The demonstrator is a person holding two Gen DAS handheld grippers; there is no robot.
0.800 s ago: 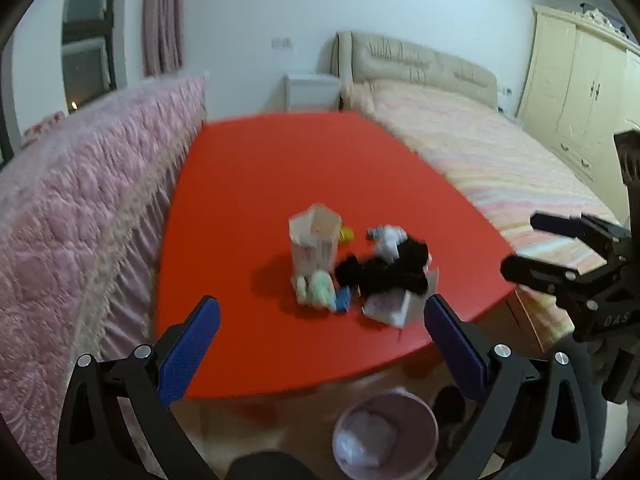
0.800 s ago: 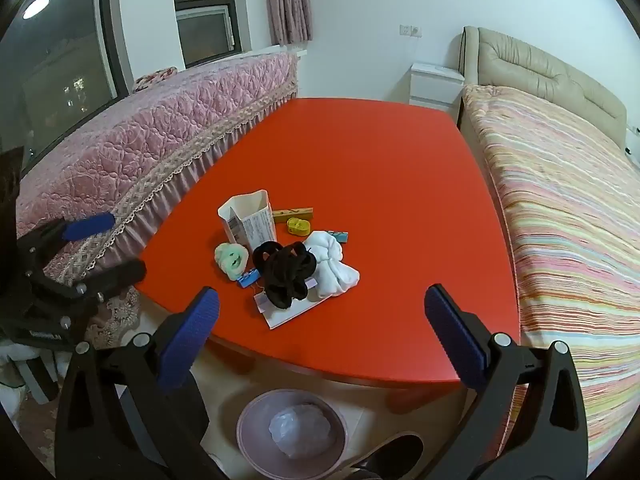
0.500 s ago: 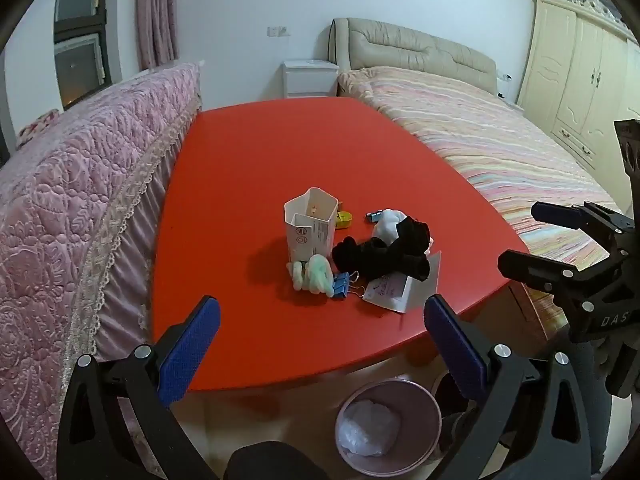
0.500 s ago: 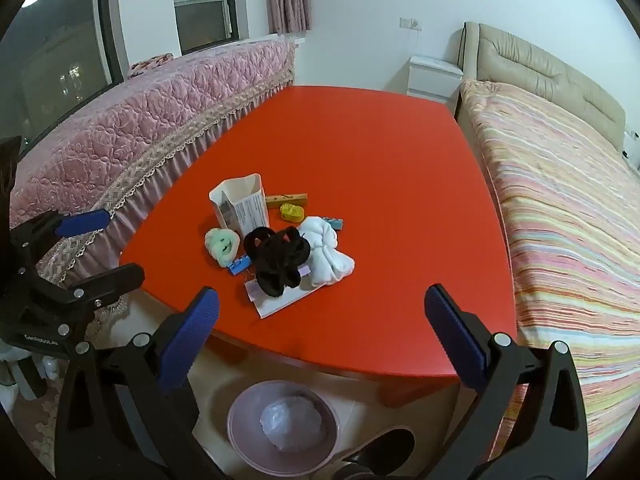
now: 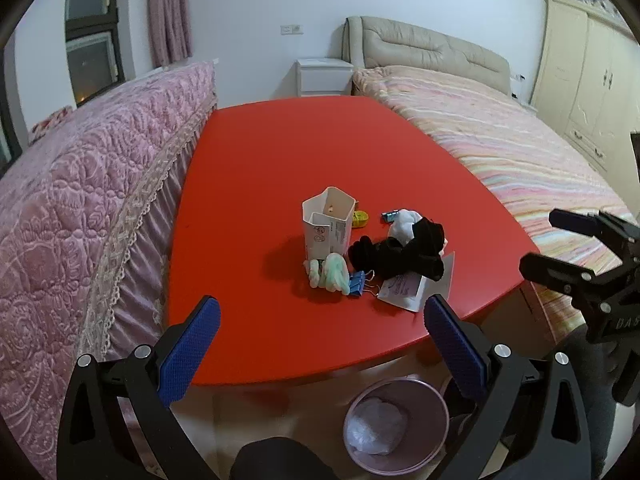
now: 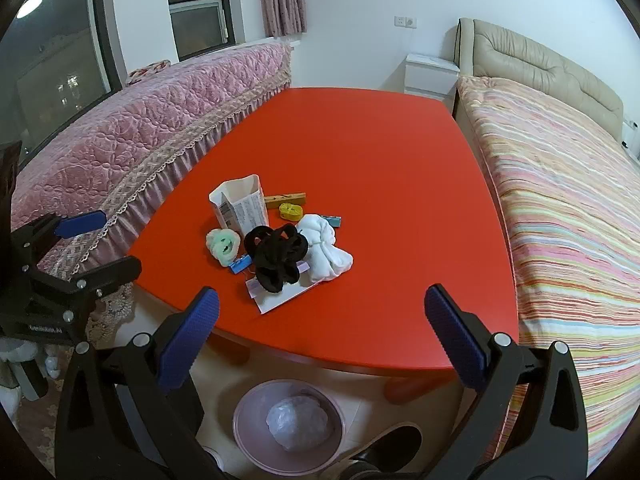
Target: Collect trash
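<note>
Since the earlier frames both grippers have drawn back and risen a little, so the red table [image 5: 280,168] sits farther out and the clutter looks smaller. The left gripper [image 5: 320,344] and right gripper [image 6: 320,340] both have their blue pads spread wide, with nothing between them. Nearest, below the fingers, the pink bin [image 6: 256,420] stands on the floor with a crumpled bag inside. Beyond the fingertips, on the table's near part, lie a paper card [image 5: 404,292], a black cloth [image 6: 276,256], a white cloth [image 6: 324,248], a green wad [image 5: 334,272] and, just behind it, an open carton [image 5: 328,228].
</note>
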